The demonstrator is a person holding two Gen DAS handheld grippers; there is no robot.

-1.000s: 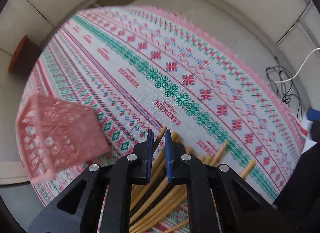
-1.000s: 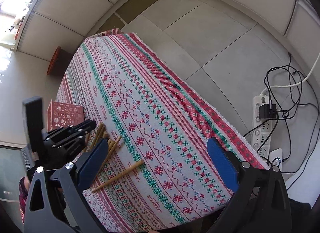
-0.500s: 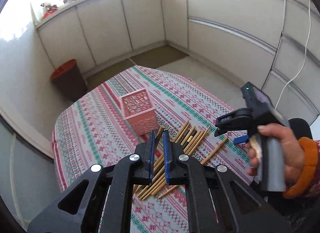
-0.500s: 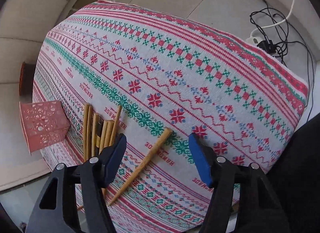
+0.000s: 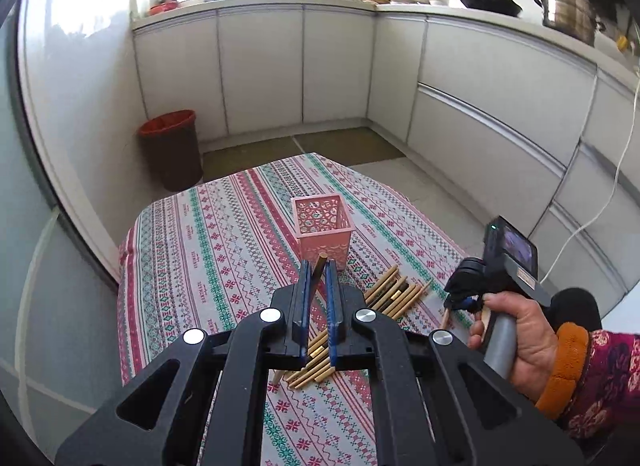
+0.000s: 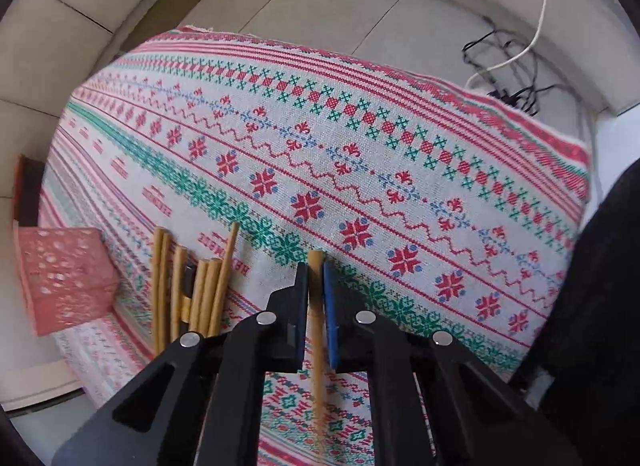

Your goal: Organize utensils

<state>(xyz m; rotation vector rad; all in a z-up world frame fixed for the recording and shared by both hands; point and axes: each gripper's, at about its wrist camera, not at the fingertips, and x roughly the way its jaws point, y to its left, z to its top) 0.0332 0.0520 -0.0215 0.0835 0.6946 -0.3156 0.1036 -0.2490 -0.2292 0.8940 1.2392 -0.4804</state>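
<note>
My left gripper (image 5: pixel 316 270) is shut on a dark-tipped chopstick (image 5: pixel 320 258) and hangs above the patterned tablecloth (image 5: pixel 224 250), just in front of the pink perforated basket (image 5: pixel 322 225). Several wooden chopsticks (image 5: pixel 394 298) lie in a pile to the right of it. A hand (image 5: pixel 516 330) holds my right gripper (image 5: pixel 456 302) beside that pile. In the right wrist view my right gripper (image 6: pixel 316 270) points steeply down, its jaws closing with the pads pressed on a single wooden chopstick (image 6: pixel 319 350). The pile (image 6: pixel 196 286) and the basket (image 6: pixel 64 278) lie to its left.
A dark bin with a red rim (image 5: pixel 170 145) stands on the floor beyond the table's far left corner. White cabinets (image 5: pixel 480 113) line the walls. Cables and a power strip (image 6: pixel 504 81) lie on the floor past the table's right edge (image 6: pixel 576 145).
My left gripper rose and tilted up with its chopstick, bringing the basket and kitchen into view. My right gripper came down over the lone chopstick and closed from wide open onto it.
</note>
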